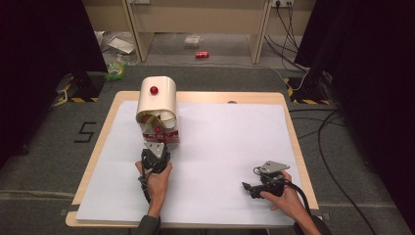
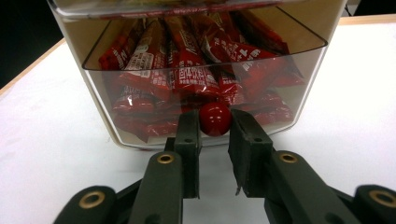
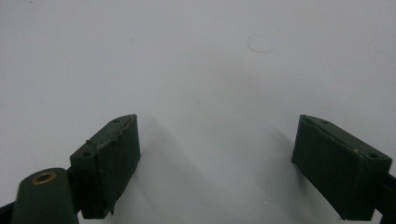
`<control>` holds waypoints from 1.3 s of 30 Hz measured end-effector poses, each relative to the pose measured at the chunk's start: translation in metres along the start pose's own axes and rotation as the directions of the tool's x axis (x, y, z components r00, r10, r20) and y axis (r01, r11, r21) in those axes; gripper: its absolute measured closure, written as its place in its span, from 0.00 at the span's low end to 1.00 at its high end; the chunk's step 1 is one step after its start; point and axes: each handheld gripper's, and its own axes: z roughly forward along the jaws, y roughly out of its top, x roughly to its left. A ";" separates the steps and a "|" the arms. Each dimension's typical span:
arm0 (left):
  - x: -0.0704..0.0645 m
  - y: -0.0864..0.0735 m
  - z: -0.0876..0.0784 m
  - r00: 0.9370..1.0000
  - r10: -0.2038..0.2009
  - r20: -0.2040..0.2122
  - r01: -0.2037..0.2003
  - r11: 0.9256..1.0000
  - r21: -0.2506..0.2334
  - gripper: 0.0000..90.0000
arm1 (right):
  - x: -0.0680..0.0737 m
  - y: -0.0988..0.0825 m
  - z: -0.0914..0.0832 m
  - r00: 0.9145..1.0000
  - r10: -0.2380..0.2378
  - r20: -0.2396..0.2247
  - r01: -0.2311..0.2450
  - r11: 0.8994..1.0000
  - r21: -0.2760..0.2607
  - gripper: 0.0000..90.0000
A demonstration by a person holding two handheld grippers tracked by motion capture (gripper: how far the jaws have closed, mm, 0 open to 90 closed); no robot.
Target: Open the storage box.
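A cream box (image 1: 156,100) with a rounded top and a red knob (image 1: 154,90) stands at the table's far left. Its clear front bin (image 2: 299,79) holds several red snack packets (image 2: 187,60). A second red knob (image 2: 215,119) sits low on that clear front. My left gripper (image 2: 215,128) reaches to it from the near side, its two pads pressing the knob's sides. In the high view the left gripper (image 1: 156,147) sits right below the box. My right gripper (image 1: 247,186) rests near the front right, pointing left. Its jaws (image 3: 217,154) stand wide apart over the bare white sheet.
A white sheet (image 1: 225,147) covers most of the wooden table (image 1: 98,142). Beyond the far edge, on the floor, lie a red can (image 1: 202,54), some wrappers and cables (image 1: 313,127). Black curtains hang at both sides.
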 end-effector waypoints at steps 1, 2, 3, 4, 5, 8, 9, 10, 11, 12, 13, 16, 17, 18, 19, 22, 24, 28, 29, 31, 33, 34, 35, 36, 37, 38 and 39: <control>0.000 0.000 0.000 1.000 0.003 -0.001 -0.003 1.000 0.003 0.82 | 0.000 0.000 0.000 1.000 0.000 0.000 0.000 1.000 0.000 0.17; 0.000 0.000 0.000 1.000 0.003 -0.001 -0.003 1.000 0.003 0.82 | 0.000 0.000 0.000 1.000 0.000 0.000 0.000 1.000 0.001 0.17; 0.002 0.001 0.000 1.000 -0.008 0.018 0.008 1.000 0.006 0.82 | 0.000 0.000 0.000 1.000 0.001 0.000 -0.001 1.000 0.000 0.17; 0.004 0.001 -0.001 0.999 -0.020 0.031 0.020 1.000 0.007 0.82 | 0.000 0.000 0.000 1.000 0.000 0.000 0.000 1.000 0.000 0.17; 0.005 0.001 -0.001 0.999 -0.013 0.035 0.013 1.000 0.007 0.82 | 0.000 0.000 0.000 1.000 0.000 0.000 0.000 1.000 0.000 0.17; 0.004 0.000 -0.001 1.000 0.013 0.029 -0.013 1.000 0.003 0.82 | 0.000 0.000 0.000 1.000 0.000 0.000 0.000 1.000 0.000 0.17; 0.003 -0.001 -0.002 0.999 0.027 0.026 -0.027 1.000 0.000 0.82 | 0.000 0.000 0.000 1.000 0.000 0.000 0.000 1.000 0.000 0.17; 0.003 -0.001 -0.002 0.999 0.027 0.026 -0.027 1.000 0.000 0.82 | 0.000 0.000 0.000 1.000 0.000 0.000 0.000 1.000 0.000 0.17; 0.004 -0.002 -0.004 0.999 0.029 0.033 -0.029 1.000 0.002 0.82 | 0.000 0.000 0.000 1.000 0.000 0.000 0.000 1.000 0.000 0.17; 0.004 -0.002 -0.004 0.999 0.029 0.033 -0.029 1.000 0.002 0.82 | 0.000 0.000 0.000 1.000 0.000 0.000 0.000 1.000 0.000 0.17; 0.005 -0.003 -0.006 0.999 0.040 0.036 -0.040 0.999 0.002 0.82 | 0.000 0.000 0.000 1.000 0.000 0.000 0.000 1.000 0.000 0.17; 0.004 -0.004 -0.009 0.998 0.049 0.037 -0.049 0.999 0.001 0.82 | 0.000 0.000 0.000 1.000 0.000 0.000 0.000 1.000 0.000 0.17; 0.005 -0.005 -0.011 0.998 0.055 0.040 -0.055 0.998 -0.001 0.82 | 0.000 0.000 0.000 1.000 0.000 0.000 0.000 1.000 0.000 0.17; 0.005 -0.005 -0.011 0.998 0.055 0.040 -0.055 0.998 -0.001 0.82 | 0.000 0.000 0.000 1.000 0.000 0.000 0.000 1.000 0.000 0.17; 0.005 -0.006 -0.014 0.997 0.067 0.045 -0.067 0.998 0.001 0.82 | 0.000 0.000 0.000 1.000 0.000 0.000 0.000 1.000 0.000 0.17; 0.006 -0.008 -0.018 0.995 0.082 0.059 -0.082 0.997 0.001 0.82 | 0.000 0.000 0.000 1.000 0.000 0.000 0.000 1.000 0.001 0.17; 0.007 -0.008 -0.020 0.994 0.082 0.066 -0.082 0.997 0.004 0.82 | 0.000 0.000 0.000 1.000 0.000 0.000 0.000 1.000 0.001 0.17; 0.010 -0.009 -0.024 0.992 0.087 0.089 -0.088 0.996 0.007 0.82 | 0.000 0.000 0.000 1.000 0.000 0.000 0.000 1.000 0.001 0.17; 0.012 -0.010 -0.026 0.992 0.070 0.107 -0.071 0.997 0.011 0.82 | 0.000 0.000 0.000 1.000 0.000 0.000 0.000 1.000 0.001 0.17; 0.013 -0.010 -0.029 0.991 0.066 0.120 -0.068 0.998 0.015 0.82 | 0.000 0.000 0.000 1.000 0.000 0.000 0.000 1.000 0.001 0.17; 0.015 -0.011 -0.030 0.989 0.069 0.128 -0.072 0.997 0.015 0.82 | 0.000 0.000 0.000 1.000 0.001 -0.001 -0.001 1.000 0.001 0.17; 0.015 -0.011 -0.030 0.989 0.069 0.128 -0.072 0.997 0.015 0.82 | 0.000 0.000 0.000 1.000 0.001 -0.001 -0.001 1.000 0.001 0.17; 0.015 -0.012 -0.032 0.988 0.077 0.136 -0.080 0.997 0.019 0.82 | 0.000 0.000 0.000 1.000 0.000 0.000 0.000 1.000 0.000 0.17; 0.015 -0.012 -0.032 0.988 0.077 0.136 -0.080 0.997 0.019 0.82 | 0.000 0.000 0.000 1.000 0.000 0.000 0.000 1.000 0.000 0.17; 0.016 -0.012 -0.034 0.987 0.078 0.142 -0.082 0.996 0.019 0.82 | 0.000 0.000 0.000 1.000 0.001 -0.001 -0.001 1.000 0.001 0.17; 0.016 -0.012 -0.034 0.987 0.078 0.142 -0.082 0.996 0.019 0.82 | 0.000 0.000 0.000 1.000 0.001 -0.001 -0.001 1.000 0.001 0.17; 0.016 -0.013 -0.035 0.986 0.083 0.142 -0.087 0.996 0.018 0.82 | 0.000 0.000 0.000 1.000 0.000 0.000 0.000 1.000 0.001 0.17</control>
